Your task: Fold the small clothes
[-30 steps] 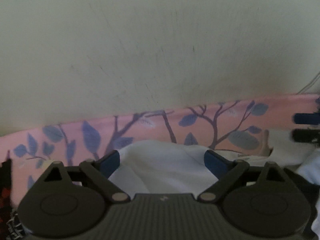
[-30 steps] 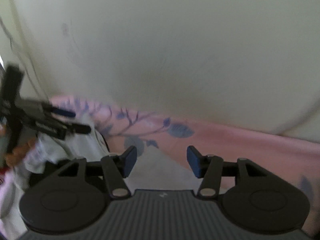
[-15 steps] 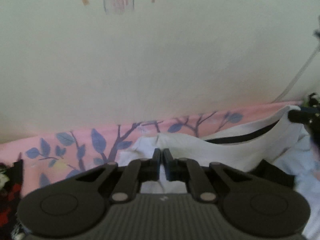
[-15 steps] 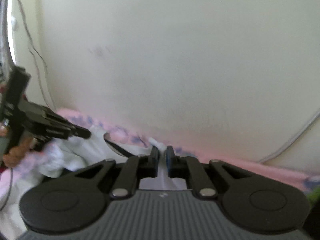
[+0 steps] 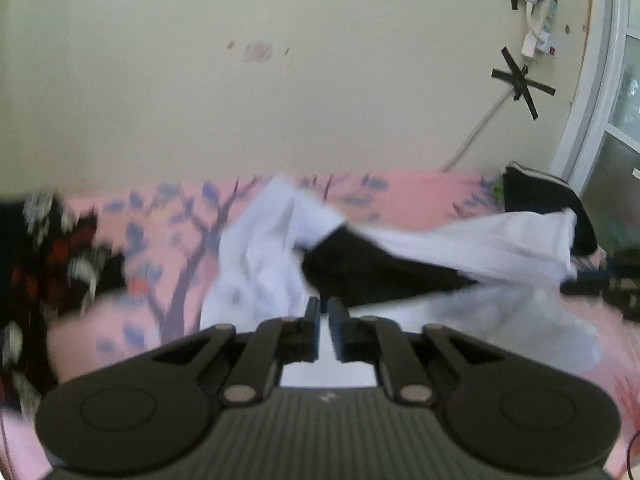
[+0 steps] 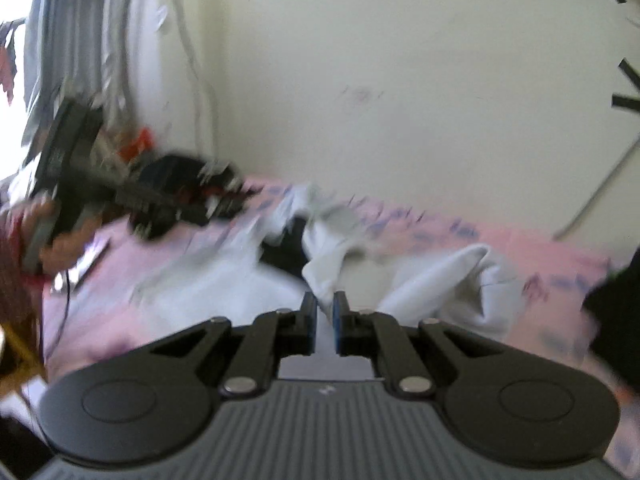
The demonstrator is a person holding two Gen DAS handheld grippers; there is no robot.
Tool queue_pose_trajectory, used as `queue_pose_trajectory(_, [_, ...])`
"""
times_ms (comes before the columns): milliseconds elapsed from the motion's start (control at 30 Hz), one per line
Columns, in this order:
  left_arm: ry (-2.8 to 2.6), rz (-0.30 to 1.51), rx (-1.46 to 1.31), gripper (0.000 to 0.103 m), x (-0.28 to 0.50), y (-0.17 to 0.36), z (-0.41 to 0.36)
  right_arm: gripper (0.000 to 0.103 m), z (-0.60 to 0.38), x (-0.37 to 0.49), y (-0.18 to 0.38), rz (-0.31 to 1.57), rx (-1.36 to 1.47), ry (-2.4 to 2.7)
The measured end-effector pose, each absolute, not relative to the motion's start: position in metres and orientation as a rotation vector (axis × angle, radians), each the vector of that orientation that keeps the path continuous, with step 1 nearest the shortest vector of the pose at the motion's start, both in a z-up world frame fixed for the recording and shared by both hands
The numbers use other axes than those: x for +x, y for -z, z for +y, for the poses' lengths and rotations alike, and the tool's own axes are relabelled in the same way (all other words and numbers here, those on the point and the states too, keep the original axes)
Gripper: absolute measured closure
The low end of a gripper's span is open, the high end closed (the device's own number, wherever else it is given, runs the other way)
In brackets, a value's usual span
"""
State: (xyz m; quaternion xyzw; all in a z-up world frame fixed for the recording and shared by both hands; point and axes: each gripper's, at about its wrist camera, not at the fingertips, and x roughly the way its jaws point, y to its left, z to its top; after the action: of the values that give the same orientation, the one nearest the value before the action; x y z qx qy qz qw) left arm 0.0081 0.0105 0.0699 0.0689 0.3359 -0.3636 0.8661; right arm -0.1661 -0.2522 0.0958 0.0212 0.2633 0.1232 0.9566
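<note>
A white garment (image 5: 260, 256) with a black inner part (image 5: 372, 268) is lifted and stretched over a pink tree-print bedsheet (image 5: 160, 248). My left gripper (image 5: 324, 304) is shut on a fold of its white cloth. The cloth runs right to my right gripper (image 5: 588, 286), blurred at the frame's edge. In the right wrist view my right gripper (image 6: 324, 300) is shut on another part of the white garment (image 6: 432, 280). The left gripper (image 6: 192, 216) shows as a dark blur at the left, held by a hand (image 6: 40, 236).
A black, red and white patterned pile of clothes (image 5: 48, 256) lies at the sheet's left. A folded black garment (image 5: 540, 196) sits at the back right by a window frame (image 5: 580, 128). The cream wall (image 5: 280, 80) carries a taped cable and power strip (image 5: 540, 20).
Both grippers went from open to shut on the white garment, then pulled back from the wall and upward. The garment now hangs stretched between them, and more of the bed shows.
</note>
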Motion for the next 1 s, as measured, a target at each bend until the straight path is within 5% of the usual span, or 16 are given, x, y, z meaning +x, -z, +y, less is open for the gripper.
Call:
queue_pose_trajectory(167, [0.749, 0.744, 0.088, 0.086, -0.004, -0.052, 0.035, 0.100, -0.222, -0.188, -0.041, 0.669, 0.011, -0.292])
queue_pose_trajectory(233, [0.741, 0.735, 0.064, 0.070, -0.004, -0.047, 0.036, 0.097, -0.223, -0.181, -0.049, 0.710, 0.048, -0.354])
queue_pose_trajectory(400, [0.730, 0.696, -0.016, 0.067, 0.010, -0.035, 0.032, 0.096, -0.254, -0.154, -0.115, 0.589, 0.249, -0.383])
queue_pose_trajectory(433, [0.727, 0.696, -0.030, 0.067, 0.013, -0.032, 0.030, 0.090, -0.260, -0.139, -0.124, 0.585, 0.290, -0.345])
queue_pose_trajectory(467, [0.728, 0.691, -0.043, 0.067, 0.018, -0.029, 0.028, 0.065, -0.266, -0.122, -0.130, 0.589, 0.337, -0.308])
queue_pose_trajectory(533, [0.739, 0.683, -0.060, 0.067, 0.024, -0.021, 0.023, 0.037, -0.279, -0.078, -0.131, 0.621, 0.431, -0.234])
queue_pose_trajectory(900, [0.732, 0.715, 0.053, 0.064, 0.025, 0.004, 0.010, 0.037, -0.324, 0.075, -0.027, 0.957, 0.819, -0.036])
queue_pose_trajectory(1000, [0.737, 0.726, 0.028, 0.064, 0.028, 0.003, 0.014, 0.057, -0.312, 0.085, -0.024, 0.955, 0.838, -0.112])
